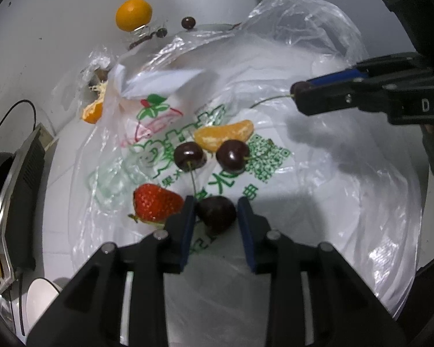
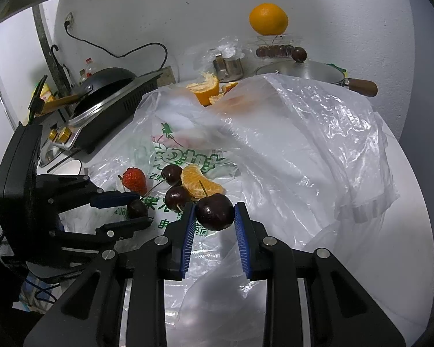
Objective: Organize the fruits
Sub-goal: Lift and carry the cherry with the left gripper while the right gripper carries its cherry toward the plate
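Note:
On a printed plastic bag (image 1: pixel 318 159) lie a strawberry (image 1: pixel 154 204), an orange segment (image 1: pixel 224 137) and two dark cherries (image 1: pixel 188 156) (image 1: pixel 233 156). My left gripper (image 1: pixel 215 212) is open around a third cherry (image 1: pixel 217 214) resting on the bag, with gaps on both sides; the right wrist view shows it (image 2: pixel 136 212) around that cherry (image 2: pixel 136 208). My right gripper (image 2: pixel 214 214) is shut on another dark cherry (image 2: pixel 214 211) with a stem, held above the bag. It also shows in the left wrist view (image 1: pixel 299 94).
A whole orange (image 2: pixel 268 18) sits on a glass stand at the back, next to a lidded pot (image 2: pixel 301 72). Orange peel (image 2: pixel 207 88) lies behind the bag. A stove with a black pan (image 2: pixel 107 86) stands at the left, a white cup (image 2: pixel 71 167) near it.

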`<state>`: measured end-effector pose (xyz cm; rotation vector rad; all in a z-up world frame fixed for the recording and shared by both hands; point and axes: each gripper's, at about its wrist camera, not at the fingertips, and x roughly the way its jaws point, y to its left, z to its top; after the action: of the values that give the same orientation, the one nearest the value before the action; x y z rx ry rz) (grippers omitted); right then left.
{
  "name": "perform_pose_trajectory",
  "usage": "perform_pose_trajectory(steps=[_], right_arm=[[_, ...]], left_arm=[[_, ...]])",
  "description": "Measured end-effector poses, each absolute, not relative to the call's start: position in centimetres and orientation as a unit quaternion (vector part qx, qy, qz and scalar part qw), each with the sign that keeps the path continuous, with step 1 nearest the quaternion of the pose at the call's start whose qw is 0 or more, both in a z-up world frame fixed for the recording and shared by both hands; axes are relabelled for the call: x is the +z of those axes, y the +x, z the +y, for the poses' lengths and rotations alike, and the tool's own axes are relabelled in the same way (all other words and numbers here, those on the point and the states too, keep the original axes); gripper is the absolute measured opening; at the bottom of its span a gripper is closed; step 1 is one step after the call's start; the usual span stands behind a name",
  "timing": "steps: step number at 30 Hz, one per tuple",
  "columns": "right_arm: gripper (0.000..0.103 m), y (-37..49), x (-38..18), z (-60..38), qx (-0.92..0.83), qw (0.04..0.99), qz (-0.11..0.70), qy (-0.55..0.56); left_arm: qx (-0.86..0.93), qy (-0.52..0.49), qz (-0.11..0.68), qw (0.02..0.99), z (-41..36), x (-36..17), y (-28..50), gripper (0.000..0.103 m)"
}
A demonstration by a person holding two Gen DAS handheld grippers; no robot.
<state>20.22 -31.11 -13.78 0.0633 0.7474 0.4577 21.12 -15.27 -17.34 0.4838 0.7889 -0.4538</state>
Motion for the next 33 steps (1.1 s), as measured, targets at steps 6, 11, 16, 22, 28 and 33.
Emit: perform_pose_trajectory(steps=[6,11,16,22,28,33], right_arm=[[0.029,19.8,-13.3,-31.0,0.22,0.908,0.357,0.028],[0.029,19.0,-12.6,-30.6,0.22,0.91,0.35,0.023],[0.029,17.9,-11.7,-30.1,0.221,0.913,0.343,0.016],[0.029,16.5,-10.7,-29.1,0.225,0.915,0.335,0.008],[0.029,15.4,-9.6,-27.7,0.232,0.916,0.326,-0.003],[0.029,14.6,-8.9,-26.1,0.237,0.917,0.321,-0.015]], left_arm=[[-0.22,0.224,0.368,0.875,-15.1,-16.4,20.2,0.029],[-0.224,0.214,0.359,0.88,-15.0,-15.2,19.0,0.029],[-0.227,0.209,0.348,0.885,-14.7,-14.0,17.8,0.029],[-0.227,0.19,0.339,0.893,-14.1,-12.7,16.4,0.029],[-0.217,0.143,0.339,0.904,-12.4,-11.6,15.6,0.029],[-0.21,0.123,0.332,0.911,-10.8,-10.8,14.5,0.029]])
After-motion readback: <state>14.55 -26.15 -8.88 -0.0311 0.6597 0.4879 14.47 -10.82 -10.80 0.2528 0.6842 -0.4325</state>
